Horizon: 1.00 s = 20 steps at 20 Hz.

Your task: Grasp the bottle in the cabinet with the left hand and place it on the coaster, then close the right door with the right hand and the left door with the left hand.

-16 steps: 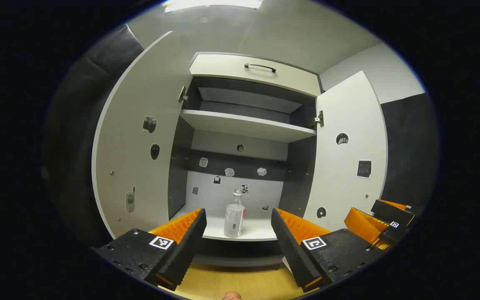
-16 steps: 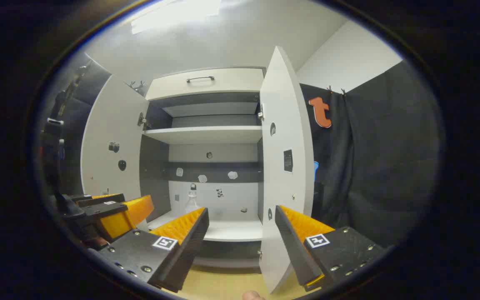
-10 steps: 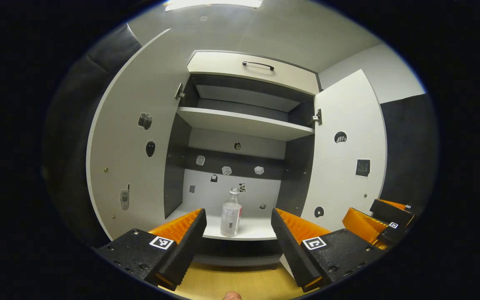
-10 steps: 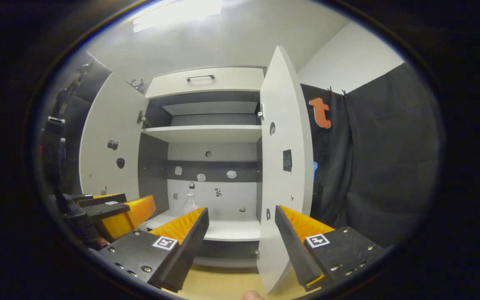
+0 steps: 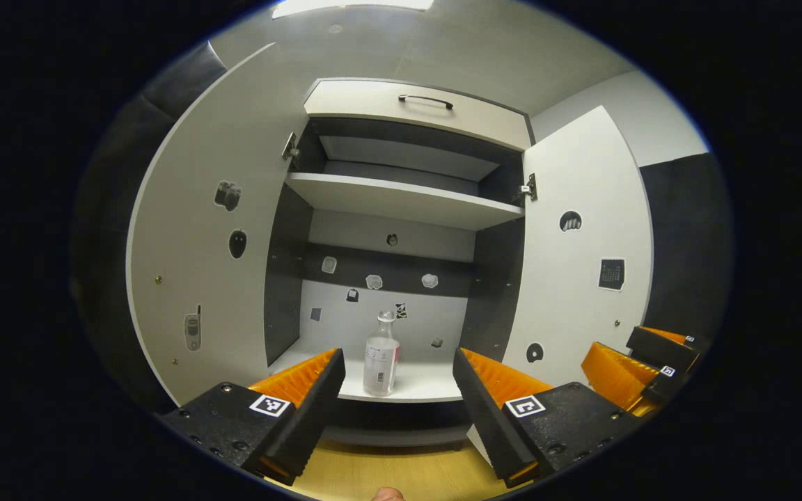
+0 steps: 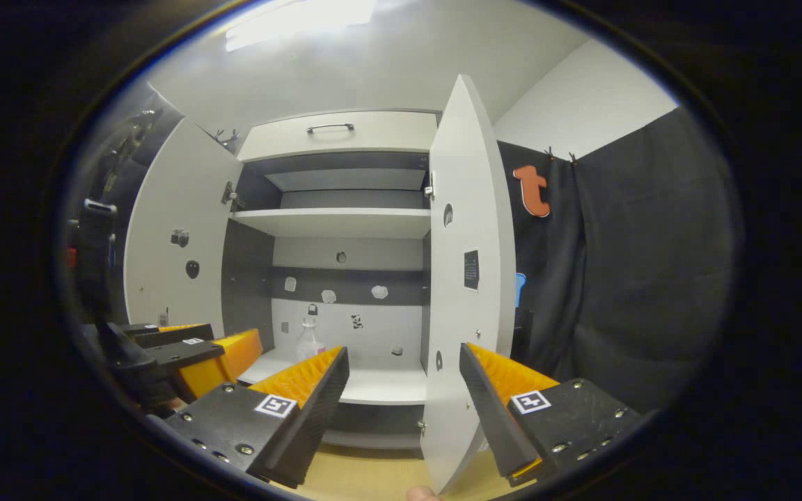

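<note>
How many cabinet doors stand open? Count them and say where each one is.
2. The left door hangs wide open on the left side of the cabinet; the right door stands open on its right side. None seems hidden.

both views toward open cabinet point(image 5: 401, 209)

**No readable writing anywhere**

Scanning for words now, and nothing comes through. The bottle point(image 5: 381, 355) on the lower shelf carries a pale paper label point(image 5: 377, 360) with dark print, too small to make out. Square black-and-white coded tags point(image 5: 268, 405) sit on the fingers of the left gripper point(image 5: 396, 355), and more on the right gripper point(image 6: 404, 350): patterns, not letters. On the right door point(image 5: 582, 292) a dark grid sticker point(image 5: 610, 273) looks like a calendar, digits unreadable. The left door point(image 5: 185, 229) has picture stickers point(image 5: 227, 195), with no text.
</note>
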Available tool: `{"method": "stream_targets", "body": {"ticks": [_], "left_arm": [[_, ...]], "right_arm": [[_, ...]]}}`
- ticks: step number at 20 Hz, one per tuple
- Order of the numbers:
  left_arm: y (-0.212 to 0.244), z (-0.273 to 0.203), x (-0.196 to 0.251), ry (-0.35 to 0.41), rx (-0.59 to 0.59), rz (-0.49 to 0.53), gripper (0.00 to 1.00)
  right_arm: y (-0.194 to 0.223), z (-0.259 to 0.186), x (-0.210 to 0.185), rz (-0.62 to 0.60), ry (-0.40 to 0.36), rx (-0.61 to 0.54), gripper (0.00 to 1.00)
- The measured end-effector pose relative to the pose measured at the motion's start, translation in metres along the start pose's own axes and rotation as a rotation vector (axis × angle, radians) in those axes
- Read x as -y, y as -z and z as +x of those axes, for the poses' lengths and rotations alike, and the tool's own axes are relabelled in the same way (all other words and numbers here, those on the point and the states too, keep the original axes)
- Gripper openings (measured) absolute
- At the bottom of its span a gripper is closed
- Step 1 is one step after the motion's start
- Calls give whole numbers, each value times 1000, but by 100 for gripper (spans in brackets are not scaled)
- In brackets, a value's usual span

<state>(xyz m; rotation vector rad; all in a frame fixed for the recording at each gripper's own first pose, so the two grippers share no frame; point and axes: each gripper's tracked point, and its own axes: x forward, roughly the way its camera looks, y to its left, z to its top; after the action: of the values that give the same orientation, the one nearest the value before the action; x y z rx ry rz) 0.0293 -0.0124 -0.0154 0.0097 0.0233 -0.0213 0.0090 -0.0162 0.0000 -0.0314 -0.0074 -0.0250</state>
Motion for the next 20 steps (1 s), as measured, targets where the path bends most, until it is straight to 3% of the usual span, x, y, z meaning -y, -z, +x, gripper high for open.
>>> {"method": "stream_targets", "body": {"ticks": [5,20], "left_arm": [[21,56,-15,-28,-14,50,96],[105,214,-48,-64,-150,32,96]], "right_arm": [[-8,-8,22,-20,46,19,96],[-9,-54,122,-100,350,25,94]]}}
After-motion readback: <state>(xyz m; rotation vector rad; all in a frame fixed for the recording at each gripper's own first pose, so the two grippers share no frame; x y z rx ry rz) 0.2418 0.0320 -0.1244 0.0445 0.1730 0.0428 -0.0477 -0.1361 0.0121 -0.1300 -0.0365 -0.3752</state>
